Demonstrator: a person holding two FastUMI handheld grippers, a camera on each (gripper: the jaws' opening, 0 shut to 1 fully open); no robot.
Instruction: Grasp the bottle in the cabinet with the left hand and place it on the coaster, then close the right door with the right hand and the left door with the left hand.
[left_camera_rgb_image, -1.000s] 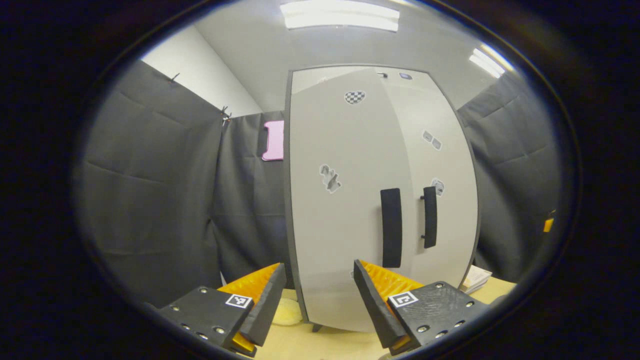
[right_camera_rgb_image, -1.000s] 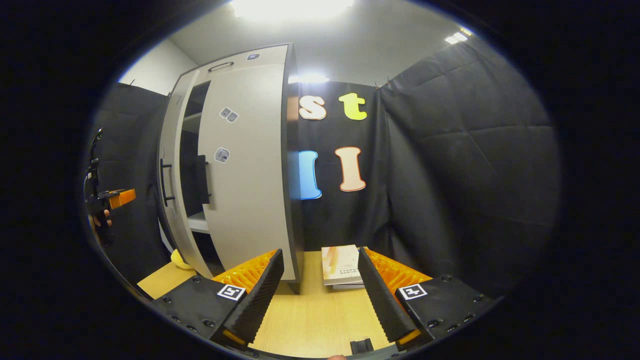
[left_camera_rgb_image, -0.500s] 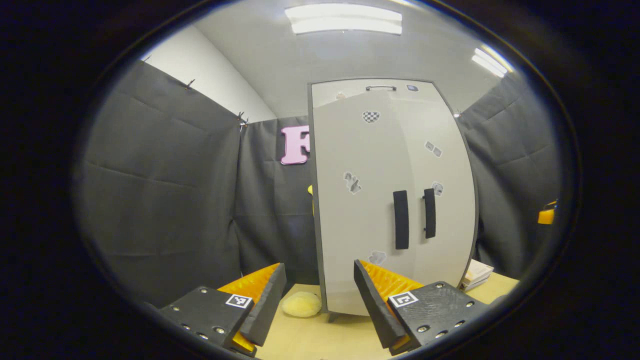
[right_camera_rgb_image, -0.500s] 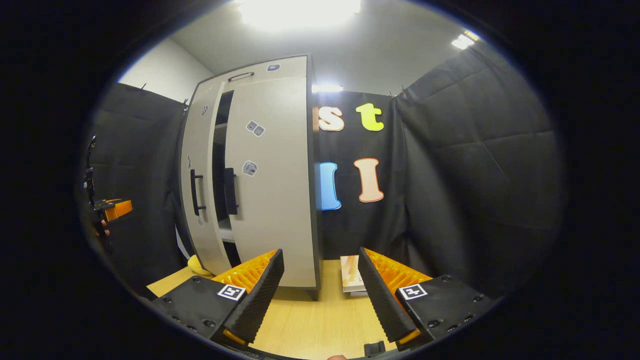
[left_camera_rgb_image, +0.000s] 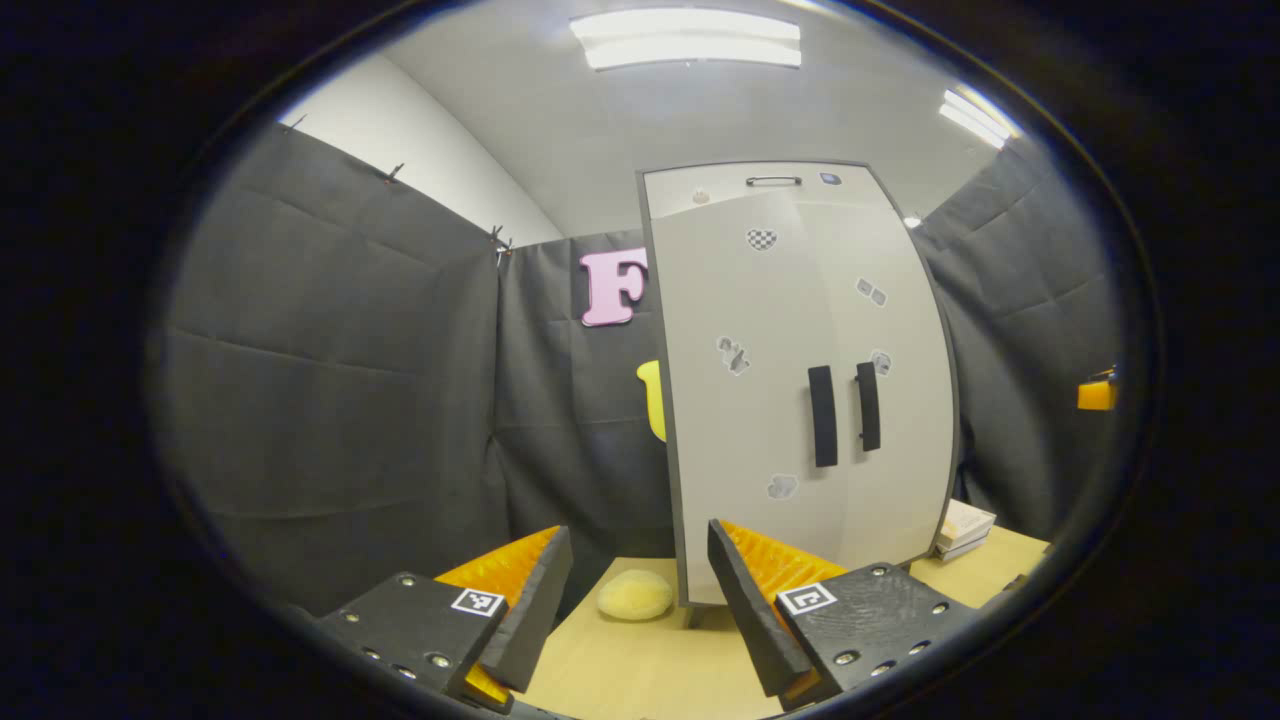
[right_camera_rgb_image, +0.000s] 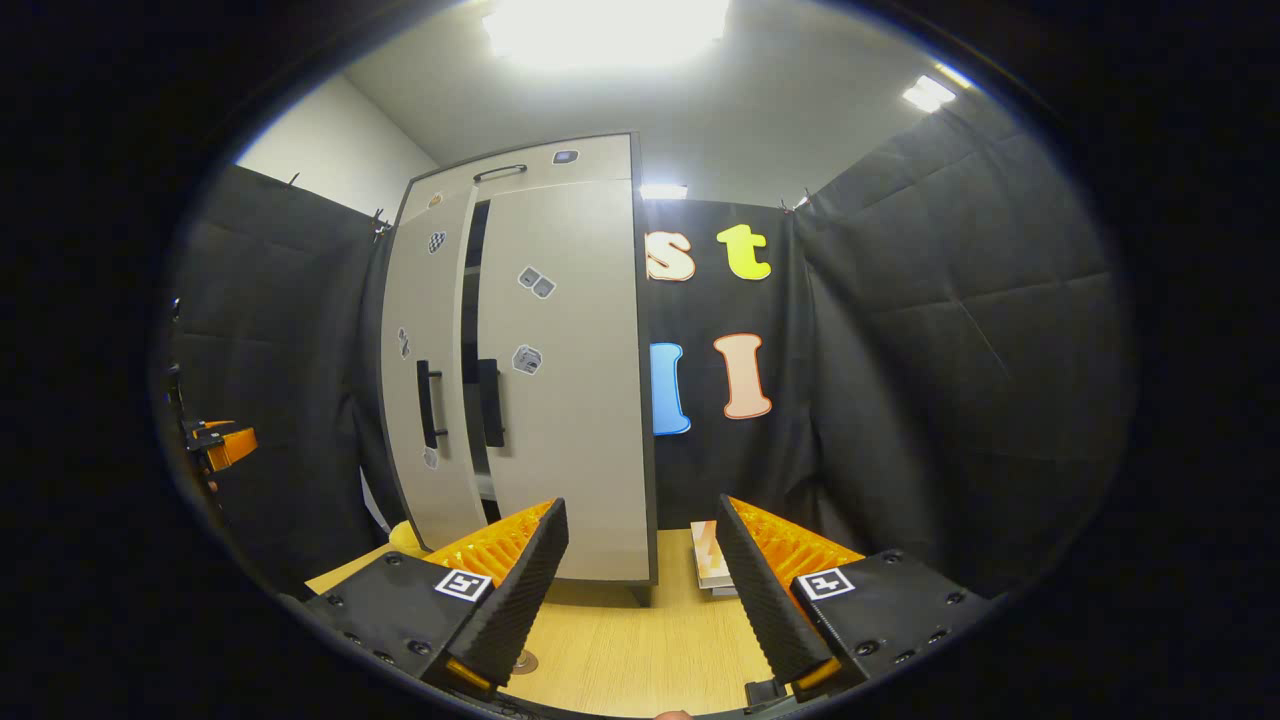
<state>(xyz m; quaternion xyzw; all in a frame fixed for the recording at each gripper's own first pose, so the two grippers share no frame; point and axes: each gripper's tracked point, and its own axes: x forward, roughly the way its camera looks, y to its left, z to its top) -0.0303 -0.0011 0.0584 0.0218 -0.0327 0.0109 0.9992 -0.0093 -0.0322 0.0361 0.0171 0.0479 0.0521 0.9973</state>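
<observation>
Black cloth walls close off the booth on all sides, with ceiling lights above and a pale wooden table (right_camera_rgb_image: 640, 650) under everything. On it stands the grey cabinet (left_camera_rgb_image: 800, 390), tall and upright. From my left hand-held gripper (left_camera_rgb_image: 640, 600) the two doors look nearly flush, their black handles side by side. From my right hand-held gripper (right_camera_rgb_image: 640, 590) I can see a dark slit between the left door (right_camera_rgb_image: 425, 380) and the right door (right_camera_rgb_image: 570, 370), with a bit of shelf visible inside, so I judge the left door is not fully home.

Both hand-held grippers are wide apart at the fingers and hold nothing. Each hangs back from the cabinet, pointing at it over bare table. At the left edge of the right gripper view I can make out the orange of the left gripper, well clear of the door.

I cannot find the bottle or the coaster. A small round disc lies on the table beside my right gripper's left finger, but it is too small to tell what it is.

A soft-looking yellow lump (left_camera_rgb_image: 635, 595) sits by the cabinet's left foot, and a few books (right_camera_rgb_image: 712, 555) lie stacked by its right side.

The doors look like stiff, light panels on hinges. I judge a flat push near the handle (right_camera_rgb_image: 428, 403), far from the hinge, would seat the left door with little force; pinching the slim bar would risk slipping off it.
</observation>
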